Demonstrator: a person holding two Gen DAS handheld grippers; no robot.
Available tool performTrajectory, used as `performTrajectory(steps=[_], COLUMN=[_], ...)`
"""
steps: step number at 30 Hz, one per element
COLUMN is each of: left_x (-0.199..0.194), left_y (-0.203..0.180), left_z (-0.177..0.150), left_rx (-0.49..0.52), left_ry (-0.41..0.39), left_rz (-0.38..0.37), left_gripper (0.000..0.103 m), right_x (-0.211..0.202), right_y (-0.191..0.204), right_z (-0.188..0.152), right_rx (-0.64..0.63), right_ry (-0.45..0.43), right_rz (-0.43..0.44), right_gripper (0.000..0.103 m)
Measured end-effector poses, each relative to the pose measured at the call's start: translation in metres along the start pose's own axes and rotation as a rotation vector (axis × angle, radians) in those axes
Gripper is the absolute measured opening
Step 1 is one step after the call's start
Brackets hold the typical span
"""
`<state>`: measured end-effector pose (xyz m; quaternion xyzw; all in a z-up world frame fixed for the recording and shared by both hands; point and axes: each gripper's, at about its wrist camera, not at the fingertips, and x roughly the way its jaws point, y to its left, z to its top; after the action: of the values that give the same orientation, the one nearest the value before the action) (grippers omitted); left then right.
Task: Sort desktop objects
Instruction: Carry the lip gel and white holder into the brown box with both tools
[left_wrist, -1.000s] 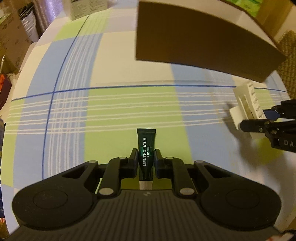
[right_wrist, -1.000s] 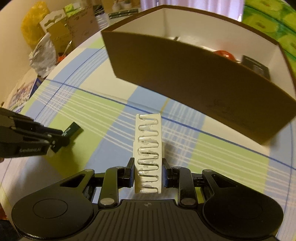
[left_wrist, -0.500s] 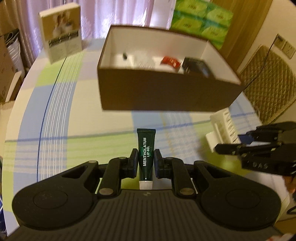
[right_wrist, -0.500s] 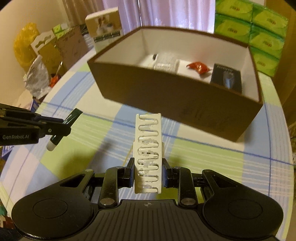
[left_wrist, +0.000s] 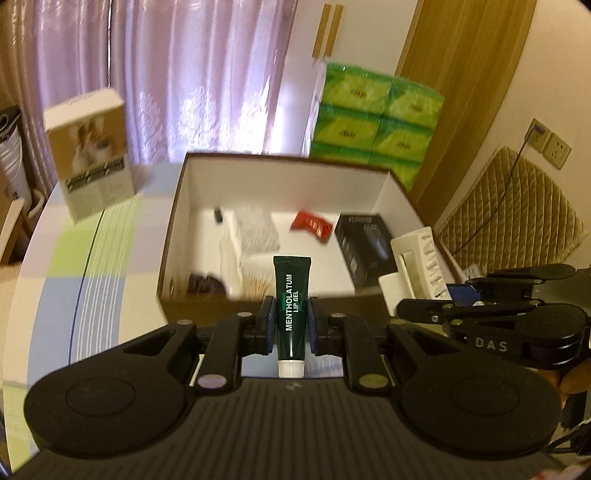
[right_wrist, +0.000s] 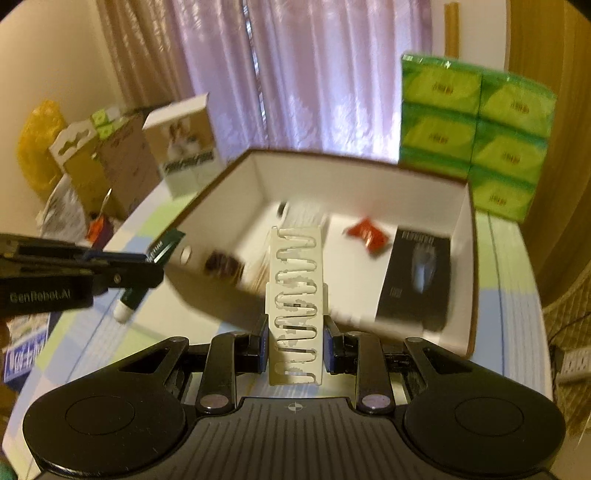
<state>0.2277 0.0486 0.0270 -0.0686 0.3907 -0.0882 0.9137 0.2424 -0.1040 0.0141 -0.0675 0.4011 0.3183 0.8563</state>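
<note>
Your left hand-held gripper (left_wrist: 290, 325) is clamped on the lip gel tube (left_wrist: 291, 310), cap toward you, at the near wall of the open box (left_wrist: 280, 166). Your right hand-held gripper (right_wrist: 294, 341) is clamped on the white clip rack (right_wrist: 295, 306), over the box's near edge.

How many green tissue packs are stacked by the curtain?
6 show: a stack two wide and three high, behind the brown box at its right far corner. More may sit hidden behind.
</note>
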Motion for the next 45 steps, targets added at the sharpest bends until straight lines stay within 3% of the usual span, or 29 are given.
performTrajectory(steps=[8, 17, 34, 45], left_x=[0.040, 0.093, 0.182, 0.215], left_y=[-0.009, -0.003, 0.013, 0.018], left_z=[0.050, 0.074, 0.084, 0.086], left_rx=[0.031, 0.019, -0.018, -0.013], left_ry=[-0.005, 0.052, 0.203, 0.258], left_rz=[0.014, 0.019, 0.003, 0.042], left_gripper=[0.013, 0.013, 0.013, 0.014], right_x=[0.030, 0.070, 0.137, 0.158], right_y=[-0.018, -0.035, -0.068, -0.079], right_z=[0.041, 0.059, 0.068, 0.067], right_rx=[0.005, 0.002, 0.059, 0.093], right_ry=[-0.007, 0.039, 0.160, 0.199], right_rz=[-0.043, -0.071, -0.058, -0.048], right_gripper=[0.025, 0.025, 0.025, 0.025])
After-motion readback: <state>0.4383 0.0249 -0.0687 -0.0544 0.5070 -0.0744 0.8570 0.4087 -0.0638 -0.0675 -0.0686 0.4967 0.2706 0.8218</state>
